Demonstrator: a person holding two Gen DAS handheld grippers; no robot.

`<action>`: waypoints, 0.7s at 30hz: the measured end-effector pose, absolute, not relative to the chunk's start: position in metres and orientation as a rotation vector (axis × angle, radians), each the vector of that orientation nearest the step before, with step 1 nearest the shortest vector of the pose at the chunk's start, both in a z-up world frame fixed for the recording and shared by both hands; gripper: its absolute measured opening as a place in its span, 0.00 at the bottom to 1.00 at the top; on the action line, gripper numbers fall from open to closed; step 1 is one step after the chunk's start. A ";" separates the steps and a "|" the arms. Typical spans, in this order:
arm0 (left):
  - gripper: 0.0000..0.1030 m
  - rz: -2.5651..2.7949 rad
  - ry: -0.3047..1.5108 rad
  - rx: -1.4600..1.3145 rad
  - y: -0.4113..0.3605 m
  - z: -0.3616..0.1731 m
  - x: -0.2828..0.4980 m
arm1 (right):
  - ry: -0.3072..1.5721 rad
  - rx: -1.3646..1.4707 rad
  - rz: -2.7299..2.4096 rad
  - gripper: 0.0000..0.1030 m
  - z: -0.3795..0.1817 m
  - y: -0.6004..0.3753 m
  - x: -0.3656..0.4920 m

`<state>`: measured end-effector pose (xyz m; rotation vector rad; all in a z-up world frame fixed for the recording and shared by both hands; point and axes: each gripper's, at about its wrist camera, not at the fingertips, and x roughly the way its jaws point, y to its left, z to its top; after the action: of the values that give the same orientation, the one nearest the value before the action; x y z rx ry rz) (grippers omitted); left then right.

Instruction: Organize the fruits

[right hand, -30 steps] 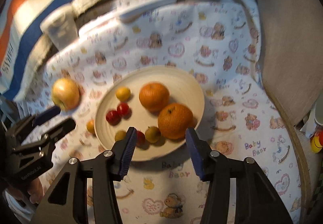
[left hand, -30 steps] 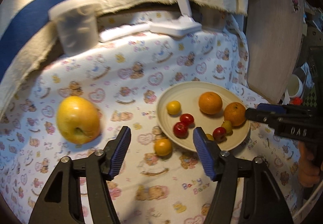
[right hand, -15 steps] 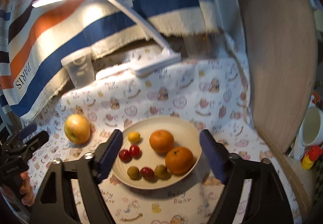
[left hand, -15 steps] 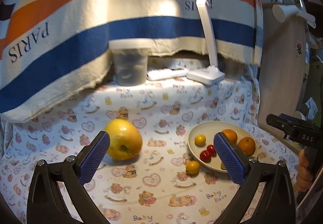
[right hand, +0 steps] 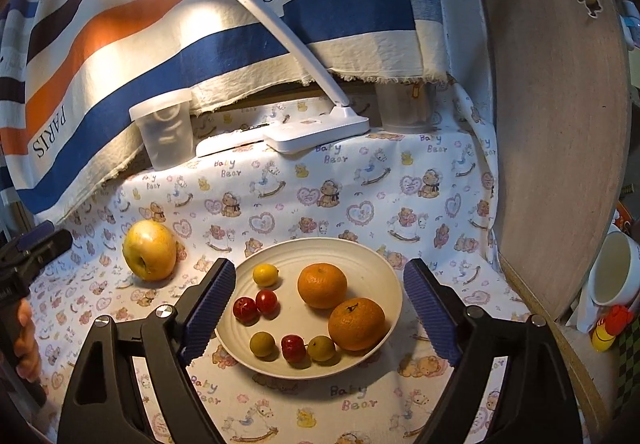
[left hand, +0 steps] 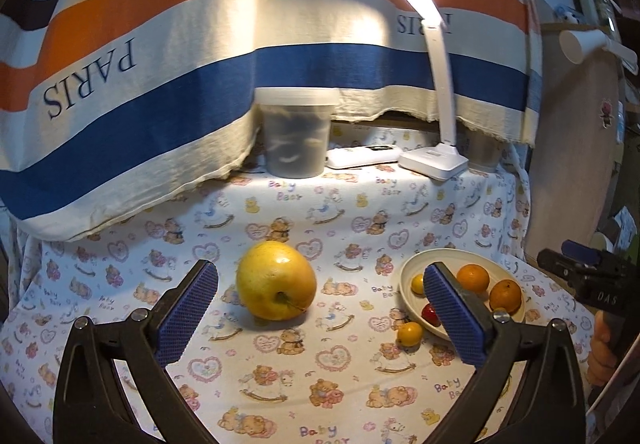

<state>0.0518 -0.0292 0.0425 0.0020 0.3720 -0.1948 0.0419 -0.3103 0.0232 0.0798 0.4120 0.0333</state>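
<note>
— How were your jaws set?

— Both pairs stood spread wide and gripped nothing. My left gripper (left hand: 320,308) hung above the cloth with the big yellow apple (left hand: 276,280) lying between and just beyond its blue pads (left hand: 188,312), touching neither. My right gripper (right hand: 320,312) hovered over the near side of the cream plate (right hand: 372,256), its pads flanking the plate's rim.

— And the fruit?

— On the plate lay two oranges (right hand: 322,285), the nearer one (right hand: 356,323) to the right, a small yellow fruit (right hand: 265,274) at the far left, two red ones (right hand: 256,304) side by side, and along the near rim a greenish one (right hand: 262,343), a red one (right hand: 294,348) and another greenish one (right hand: 321,348). One small orange-yellow fruit (left hand: 409,333) sat on the cloth just beside the plate's left edge; my right camera could not see it, a finger hid it.

— The apple?

— Well apart from the plate, to its left, on its side with the stem toward me.

— Farther out?

— The bear-print tablecloth (right hand: 360,184), then at the far edge a lidded plastic tub (right hand: 164,132), a white remote (left hand: 362,156), the lit desk lamp (right hand: 316,132) and a striped towel (left hand: 160,84) hanging behind.
</note>
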 end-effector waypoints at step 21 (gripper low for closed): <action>0.99 -0.110 0.451 -0.074 0.001 0.042 0.063 | 0.779 -0.002 0.362 0.53 -0.014 -0.191 0.069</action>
<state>0.0626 0.0012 0.0417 -0.0740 0.4512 -0.1101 0.0690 -0.1909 -0.0143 -0.0023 0.7789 0.3616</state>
